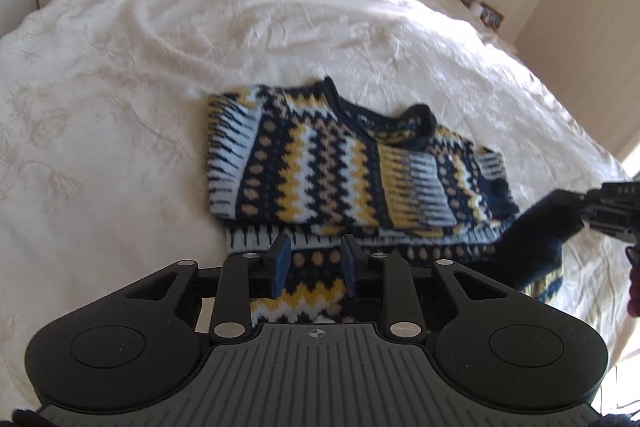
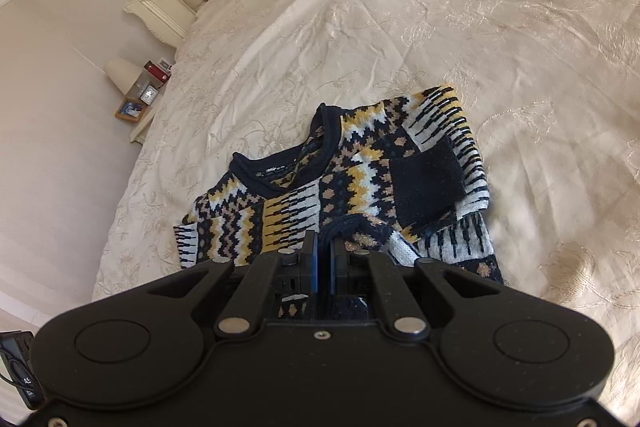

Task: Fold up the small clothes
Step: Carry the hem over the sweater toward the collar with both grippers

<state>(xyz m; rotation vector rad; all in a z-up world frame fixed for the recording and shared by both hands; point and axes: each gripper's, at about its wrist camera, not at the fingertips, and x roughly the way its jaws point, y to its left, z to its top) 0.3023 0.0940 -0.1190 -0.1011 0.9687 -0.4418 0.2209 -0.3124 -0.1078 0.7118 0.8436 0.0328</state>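
The navy, yellow and white zigzag-knit sweater (image 1: 344,171) lies part-folded on the cream embroidered bedspread (image 1: 160,67). The right gripper (image 2: 323,259) pinches its navy sleeve cuff; the left gripper (image 1: 314,263) hovers open, empty. Next, probably: lay that sleeve across the body

The left gripper (image 1: 314,263) is matte black with two round caps, silver rivets, blue finger pads (image 1: 282,265) and a ribbed grey plate marked with a crosshair. The right gripper (image 2: 323,259) looks alike, with a black cable (image 2: 16,371) at lower left.
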